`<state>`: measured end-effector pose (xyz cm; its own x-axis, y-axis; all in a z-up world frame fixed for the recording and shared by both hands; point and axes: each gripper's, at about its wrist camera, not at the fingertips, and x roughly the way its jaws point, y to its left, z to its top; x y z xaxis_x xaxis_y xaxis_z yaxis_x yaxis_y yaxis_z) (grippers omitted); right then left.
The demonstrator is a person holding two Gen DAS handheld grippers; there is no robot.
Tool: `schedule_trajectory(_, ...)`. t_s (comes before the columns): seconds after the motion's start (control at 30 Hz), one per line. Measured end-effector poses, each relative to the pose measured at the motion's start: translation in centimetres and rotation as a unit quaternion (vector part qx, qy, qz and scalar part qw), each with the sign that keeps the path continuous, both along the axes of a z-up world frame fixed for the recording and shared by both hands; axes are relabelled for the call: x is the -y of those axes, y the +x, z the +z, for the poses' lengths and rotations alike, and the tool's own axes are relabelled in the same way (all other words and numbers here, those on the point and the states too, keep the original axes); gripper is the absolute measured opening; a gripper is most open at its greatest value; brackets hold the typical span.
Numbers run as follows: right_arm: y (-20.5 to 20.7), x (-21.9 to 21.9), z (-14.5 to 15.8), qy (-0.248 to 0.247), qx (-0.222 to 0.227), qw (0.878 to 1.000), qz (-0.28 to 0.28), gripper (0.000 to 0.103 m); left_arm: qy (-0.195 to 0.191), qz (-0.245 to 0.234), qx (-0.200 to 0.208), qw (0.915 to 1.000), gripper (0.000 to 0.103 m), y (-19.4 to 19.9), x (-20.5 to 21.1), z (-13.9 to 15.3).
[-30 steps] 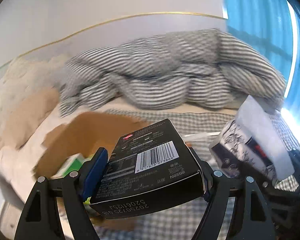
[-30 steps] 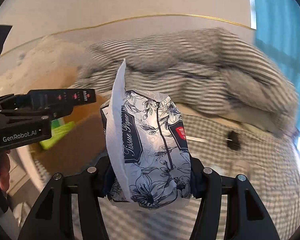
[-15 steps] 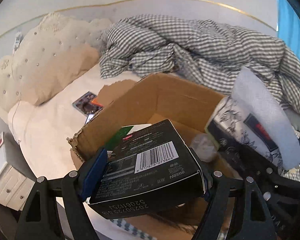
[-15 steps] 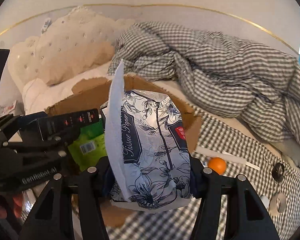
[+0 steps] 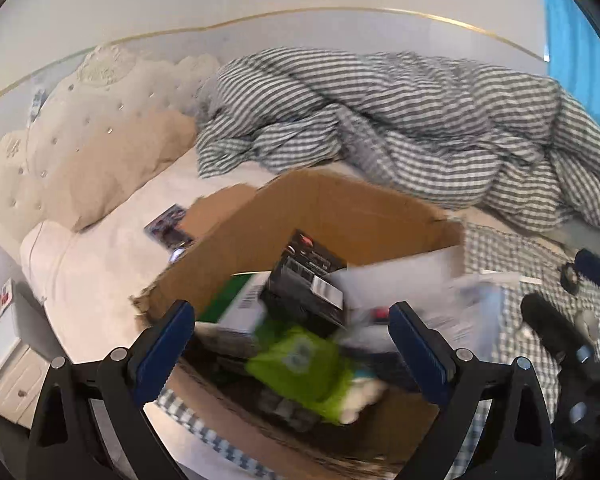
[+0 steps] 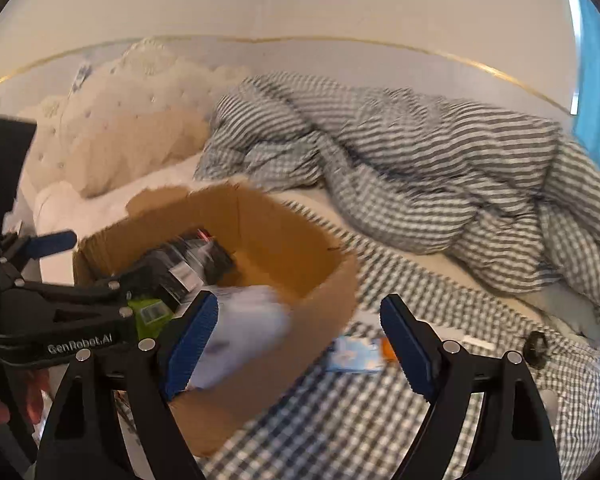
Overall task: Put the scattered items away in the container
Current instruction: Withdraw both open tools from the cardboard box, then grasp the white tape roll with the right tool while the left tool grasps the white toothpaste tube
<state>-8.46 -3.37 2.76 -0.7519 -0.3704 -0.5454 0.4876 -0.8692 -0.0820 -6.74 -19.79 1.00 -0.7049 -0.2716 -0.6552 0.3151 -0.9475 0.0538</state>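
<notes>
Both grippers now stand spread with nothing between the blue pads: our left gripper and right gripper have just been opening. We read "GenRobot.AI" on the left gripper's side in the right wrist view. A second ago the black barcoded box was pinched in the left and the "Tissue Paper" pack in the right; both now sit blurred inside the cardboard box on the bed.

A rumpled gingham duvet lies heaped across the bed, just behind it a cream tufted headboard (studded, partly blurred). A blue curtain hangs at the right.
</notes>
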Motion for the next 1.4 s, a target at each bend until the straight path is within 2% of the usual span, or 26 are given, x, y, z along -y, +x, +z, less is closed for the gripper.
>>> schedule_trajectory(0.13, 0.5, -6.0, 1.6, -0.031, -0.018, 0.998, -0.042, 0.088, -0.005, -0.034, -0.002, 0.9994, 0.103, 0.1, -3.9, 0.7)
schedule_trajectory(0.23, 0.7, -11.9, 1.6, -0.045, -0.018, 0.995, -0.092, 0.092, -0.009, -0.073, -0.005, 0.9973, 0.103, 0.3, -7.3, 0.7)
schedule_trajectory(0.3, 0.4, -15.9, 0.6, -0.047, -0.003, 0.991, -0.124, 0.092, -0.007, -0.100, -0.013, 0.9948, 0.103, 0.4, -9.9, 0.6)
schedule_trajectory(0.37, -0.1, -20.8, -1.6, -0.048, 0.038, 0.986, -0.152, 0.092, 0.003, -0.127, -0.017, 0.9917, 0.103, 0.0, -12.4, -0.1)
schedule_trajectory(0.43, -0.3, -25.3, -3.5, -0.053, 0.065, 0.978, -0.190, 0.092, 0.014, -0.150, -0.012, 0.9885, 0.103, -0.6, -14.7, -1.4)
schedule_trajectory(0.57, -1.0, -34.3, -7.0, -0.070, 0.109, 0.952, -0.278, 0.092, 0.025, -0.181, 0.011, 0.9831, 0.103, -2.2, -18.8, -5.0)
schedule_trajectory(0.63, -1.7, -38.0, -8.5, -0.087, 0.137, 0.939, -0.303, 0.092, 0.015, -0.198, 0.019, 0.9799, 0.103, -3.1, -20.7, -7.1)
schedule_trajectory(0.7, -2.7, -40.1, -9.9, -0.099, 0.155, 0.933, -0.309, 0.092, -0.003, -0.212, 0.034, 0.9767, 0.103, -4.2, -21.9, -8.6)
schedule_trajectory(0.8, -4.7, -40.6, -11.1, -0.089, 0.159, 0.932, -0.313, 0.092, -0.020, -0.221, 0.060, 0.9732, 0.103, -6.1, -23.2, -10.5)
schedule_trajectory(0.93, -8.7, -39.1, -13.0, -0.058, 0.174, 0.938, -0.294, 0.092, -0.004, -0.238, 0.071, 0.9686, 0.103, -7.8, -24.6, -12.1)
schedule_trajectory(1.03, -11.7, -37.0, -14.7, -0.005, 0.179, 0.944, -0.277, 0.092, 0.004, -0.254, 0.072, 0.9646, 0.103, -8.8, -26.1, -13.0)
schedule_trajectory(1.13, -13.4, -35.0, -16.2, 0.069, 0.156, 0.943, -0.287, 0.092, 0.009, -0.276, 0.078, 0.9580, 0.103, -9.9, -27.7, -13.9)
schedule_trajectory(1.2, -14.4, -34.2, -17.0, 0.095, 0.148, 0.942, -0.287, 0.092, 0.002, -0.287, 0.082, 0.9545, 0.103, -10.8, -29.0, -14.7)
schedule_trajectory(1.3, -15.5, -34.5, -17.7, 0.090, 0.151, 0.940, -0.292, 0.092, -0.012, -0.294, 0.094, 0.9509, 0.103, -12.7, -31.1, -16.5)
schedule_trajectory(1.4, -15.7, -35.4, -18.6, 0.064, 0.157, 0.941, -0.293, 0.091, -0.023, -0.298, 0.117, 0.9473, 0.103, -14.6, -32.4, -18.3)
